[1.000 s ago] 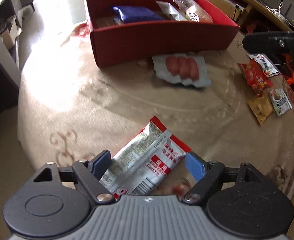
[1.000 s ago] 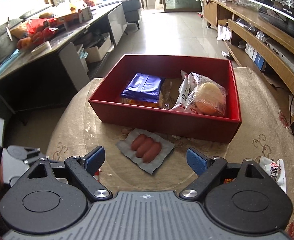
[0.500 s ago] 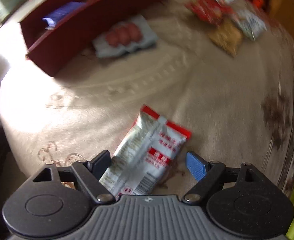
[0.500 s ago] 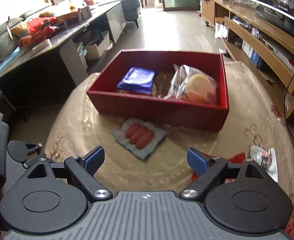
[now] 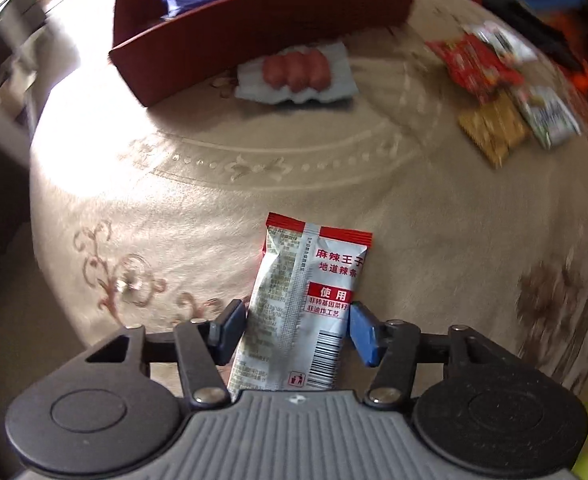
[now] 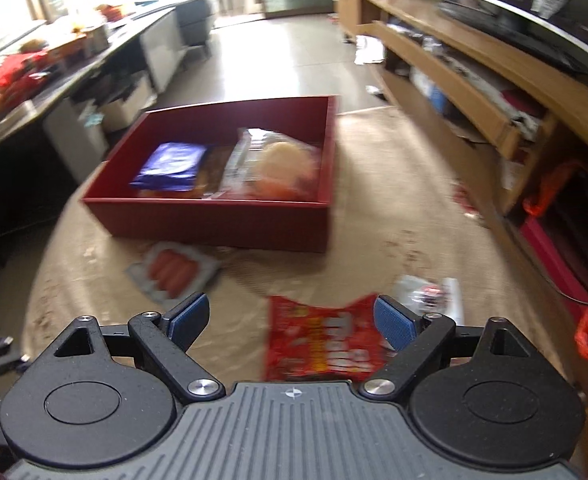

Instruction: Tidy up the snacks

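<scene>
A silver and red snack packet (image 5: pixel 306 304) stands between the pads of my left gripper (image 5: pixel 296 330), which touch its two sides; it looks held above the tablecloth. My right gripper (image 6: pixel 292 320) is open and empty, hovering over a red snack bag (image 6: pixel 326 340). The red box (image 6: pixel 222 216) holds a blue packet (image 6: pixel 170 166) and a bread bag (image 6: pixel 282 164). A sausage pack (image 5: pixel 294 76) lies just in front of the box (image 5: pixel 254 12); it also shows in the right wrist view (image 6: pixel 174 272).
Loose snacks lie at the table's right: a red bag (image 5: pixel 478 68), a tan packet (image 5: pixel 494 124), a green-white packet (image 5: pixel 550 114). A white packet (image 6: pixel 434 294) lies by the red bag. A wooden TV stand (image 6: pixel 474 68) is to the right, a dark table (image 6: pixel 34 80) to the left.
My left gripper has closed in on the silver-red packet and straightened it upright. My right gripper has swung right and back, so the red bag now lies under it.
</scene>
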Motion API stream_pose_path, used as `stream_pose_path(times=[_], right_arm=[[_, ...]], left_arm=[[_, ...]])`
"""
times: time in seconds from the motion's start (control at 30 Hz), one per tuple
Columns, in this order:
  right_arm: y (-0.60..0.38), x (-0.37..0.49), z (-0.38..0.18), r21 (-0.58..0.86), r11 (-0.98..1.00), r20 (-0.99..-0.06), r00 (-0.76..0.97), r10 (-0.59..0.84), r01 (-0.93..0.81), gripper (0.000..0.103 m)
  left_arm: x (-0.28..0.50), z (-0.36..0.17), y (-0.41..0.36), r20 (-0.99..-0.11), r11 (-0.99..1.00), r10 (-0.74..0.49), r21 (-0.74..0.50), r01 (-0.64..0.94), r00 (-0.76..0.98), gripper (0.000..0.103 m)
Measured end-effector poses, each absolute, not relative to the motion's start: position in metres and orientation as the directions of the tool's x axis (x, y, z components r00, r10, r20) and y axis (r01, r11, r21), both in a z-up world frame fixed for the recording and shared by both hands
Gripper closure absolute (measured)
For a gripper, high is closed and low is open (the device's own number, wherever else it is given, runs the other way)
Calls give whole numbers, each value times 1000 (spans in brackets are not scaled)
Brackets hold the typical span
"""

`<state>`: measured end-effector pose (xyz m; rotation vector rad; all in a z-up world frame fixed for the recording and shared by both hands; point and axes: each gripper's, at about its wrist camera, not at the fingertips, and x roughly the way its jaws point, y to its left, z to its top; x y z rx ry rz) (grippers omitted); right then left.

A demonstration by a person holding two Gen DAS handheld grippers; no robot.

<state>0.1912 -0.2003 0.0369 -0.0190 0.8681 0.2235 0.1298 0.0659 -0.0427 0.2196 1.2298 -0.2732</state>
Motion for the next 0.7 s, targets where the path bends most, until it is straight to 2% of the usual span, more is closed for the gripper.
stream_pose_path(times=[0.1,0.17,0.33,0.4,0.57,0.7], right_arm=[[-216,195,27,72,984,-774,612,158,-163,10],[-226,201,19,69,988,-795,591,137,-136,10],[-249,204,4,62,996,-835,543,91,-71,10],[-253,197,-3,53,995,-844,529,91,-87,10],[-262,212,-30,14,993,-862,502,70,-115,11],[-265,212,-43,78,990,-880,457,125,-120,10]], left_arm=[[139,-43,62,-938,978,-135,-74,195,321,53],[145,-43,57,-936,983,-137,-90,157,324,53],[152,-49,41,-940,983,-105,-49,176,324,45],[152,-51,39,-941,980,-115,-56,191,318,37],[148,-51,34,-941,977,-95,-26,212,324,33],[150,-52,34,-942,979,-97,-32,203,321,31]])
